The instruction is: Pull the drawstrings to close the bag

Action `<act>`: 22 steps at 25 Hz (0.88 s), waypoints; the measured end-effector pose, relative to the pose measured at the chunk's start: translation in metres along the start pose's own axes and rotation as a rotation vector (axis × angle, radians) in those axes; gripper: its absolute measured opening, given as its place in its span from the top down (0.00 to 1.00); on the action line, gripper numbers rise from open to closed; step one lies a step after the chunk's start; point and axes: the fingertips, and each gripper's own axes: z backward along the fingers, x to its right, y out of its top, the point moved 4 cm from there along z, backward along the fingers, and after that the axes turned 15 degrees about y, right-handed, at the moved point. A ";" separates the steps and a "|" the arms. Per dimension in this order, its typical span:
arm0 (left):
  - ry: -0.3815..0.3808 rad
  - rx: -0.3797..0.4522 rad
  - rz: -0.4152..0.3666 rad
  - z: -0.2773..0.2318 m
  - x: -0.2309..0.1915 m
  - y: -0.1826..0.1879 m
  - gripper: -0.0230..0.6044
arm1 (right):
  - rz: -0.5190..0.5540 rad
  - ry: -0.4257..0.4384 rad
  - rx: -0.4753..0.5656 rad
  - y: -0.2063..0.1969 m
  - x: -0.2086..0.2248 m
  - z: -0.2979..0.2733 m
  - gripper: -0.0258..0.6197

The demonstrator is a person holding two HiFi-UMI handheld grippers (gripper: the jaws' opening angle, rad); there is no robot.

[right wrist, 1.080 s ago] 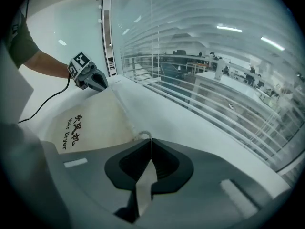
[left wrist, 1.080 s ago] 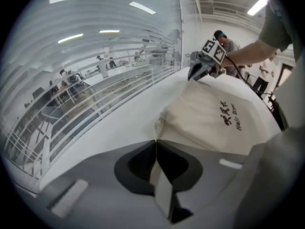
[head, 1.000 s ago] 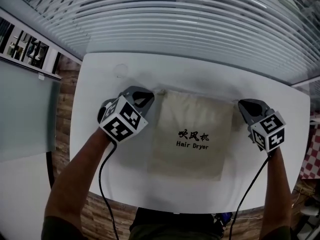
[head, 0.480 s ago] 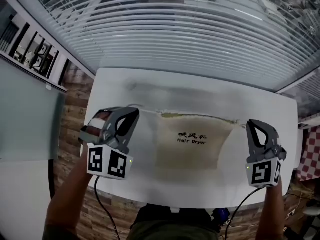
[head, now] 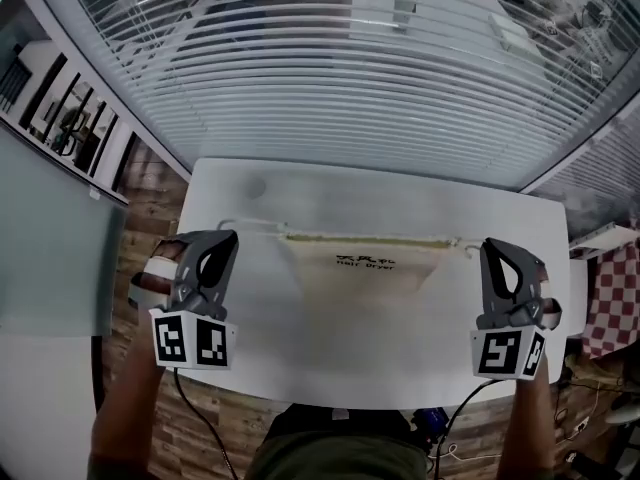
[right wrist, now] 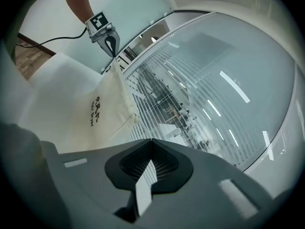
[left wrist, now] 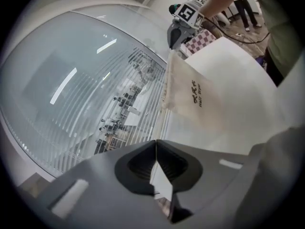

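**Fig.** The left claw [head: 228,235] and right claw [head: 489,243] are each pressed together, pinching the left drawstring [head: 252,226] and right drawstring [head: 467,247]. Between them they are stretching the bag [head: 365,283] over the middle of the white desk [head: 400,193]. The bag's mouth is lying along its far edge and looks only partly gathered. To close it cleanly, the claws should be drawing apart level and evenly, left and right, with both pinches firm so neither cord is slipping.
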 end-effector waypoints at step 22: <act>0.191 -0.087 0.092 0.044 -0.083 -0.013 0.96 | 0.005 -0.143 0.002 0.060 0.041 0.043 0.94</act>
